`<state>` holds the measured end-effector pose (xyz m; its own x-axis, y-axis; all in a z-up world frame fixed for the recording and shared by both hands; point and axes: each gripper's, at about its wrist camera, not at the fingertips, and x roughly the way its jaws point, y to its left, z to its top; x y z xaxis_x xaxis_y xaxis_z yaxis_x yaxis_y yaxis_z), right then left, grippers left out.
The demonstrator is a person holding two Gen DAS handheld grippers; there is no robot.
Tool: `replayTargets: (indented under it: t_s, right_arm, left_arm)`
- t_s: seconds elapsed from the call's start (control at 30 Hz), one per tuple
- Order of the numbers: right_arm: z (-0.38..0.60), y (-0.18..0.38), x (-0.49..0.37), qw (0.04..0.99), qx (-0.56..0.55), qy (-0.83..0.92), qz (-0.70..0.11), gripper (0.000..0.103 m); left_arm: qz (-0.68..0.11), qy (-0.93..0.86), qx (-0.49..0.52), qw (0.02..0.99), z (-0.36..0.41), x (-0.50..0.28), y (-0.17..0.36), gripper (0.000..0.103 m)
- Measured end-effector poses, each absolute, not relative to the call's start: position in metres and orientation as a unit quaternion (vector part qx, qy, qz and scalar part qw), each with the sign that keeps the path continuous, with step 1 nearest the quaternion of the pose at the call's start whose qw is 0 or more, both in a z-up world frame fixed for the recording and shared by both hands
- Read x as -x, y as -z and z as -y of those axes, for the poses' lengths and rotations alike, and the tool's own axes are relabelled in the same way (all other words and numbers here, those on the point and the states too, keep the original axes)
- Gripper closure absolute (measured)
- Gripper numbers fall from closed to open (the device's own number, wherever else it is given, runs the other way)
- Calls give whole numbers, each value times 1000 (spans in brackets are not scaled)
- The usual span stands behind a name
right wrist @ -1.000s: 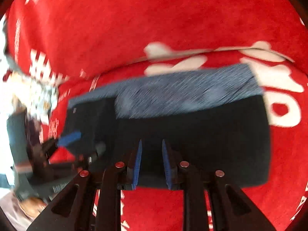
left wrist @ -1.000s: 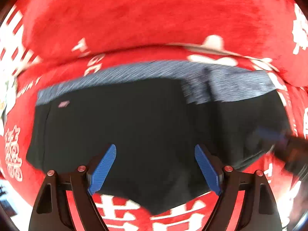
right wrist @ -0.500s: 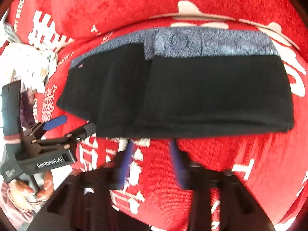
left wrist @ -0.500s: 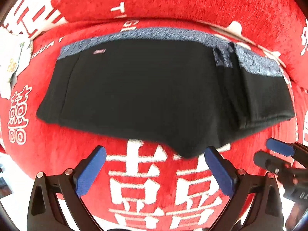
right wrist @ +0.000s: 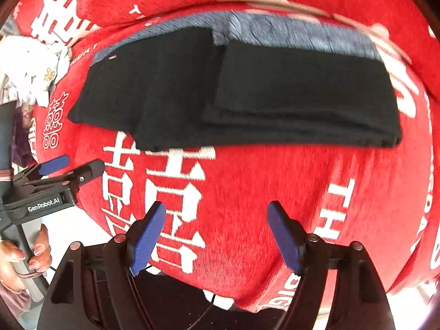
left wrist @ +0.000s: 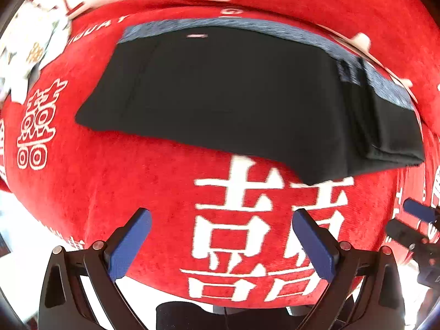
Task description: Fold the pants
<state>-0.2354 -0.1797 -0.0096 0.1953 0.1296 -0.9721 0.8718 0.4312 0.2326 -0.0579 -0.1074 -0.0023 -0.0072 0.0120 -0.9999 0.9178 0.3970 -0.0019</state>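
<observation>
1. Pants (left wrist: 233, 93) (right wrist: 236, 90): black, grey waistband, lying folded on the red cloth (left wrist: 137, 192) (right wrist: 261, 187), right part doubled over.
2. Left gripper (left wrist: 220, 243): fingers spread wide, holding nothing, short of the pants.
3. Right gripper (right wrist: 217, 236): fingers apart, holding nothing, short of the pants' near edge.

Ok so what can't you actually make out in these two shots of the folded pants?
- Small label on the pants: too small and blurred to read, left wrist view.
- Underside layers of the pants: hidden by the top fold, right wrist view.
- Pale crumpled item: cut off by the left edge, right wrist view.
- White lettering on the red cloth: partly covered by the pants, left wrist view.
</observation>
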Motion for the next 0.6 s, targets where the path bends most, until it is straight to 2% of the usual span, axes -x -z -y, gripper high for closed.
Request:
replayTargets:
  t_s: [0.13, 0.17, 0.2, 0.27, 0.3, 0.37, 0.43, 0.6]
  right_arm:
    - [191, 11, 210, 660, -454, 260, -539, 27]
    - [195, 16, 201, 665, -461, 257, -528, 37]
    - [200, 23, 191, 665, -458, 266, -528, 56]
    - [206, 39, 171, 666, -451, 271, -528, 77]
    - [204, 47, 164, 666, -451, 265, -531, 82]
    - [191, 65, 151, 656, -430, 261, -562, 83]
    - [182, 58, 146, 670, -402, 261, -567, 83]
    - [160, 42, 163, 651, -422, 222, -591, 82]
  left_arm:
    - [-604, 373, -378, 594, 97, 39, 7, 0]
    - [-605, 370, -376, 597, 95, 36, 7, 0]
    - [-606, 368, -372, 599, 93, 32, 8, 0]
    - [-607, 364, -368, 603, 89, 25, 9, 0]
    - [-607, 363, -366, 605, 85, 22, 9, 0]
    - [-609, 358, -366, 606, 80, 17, 10, 0]
    - [-611, 359, -360, 607, 75, 11, 8, 0]
    - [-615, 359, -353, 607, 64, -3, 0, 0]
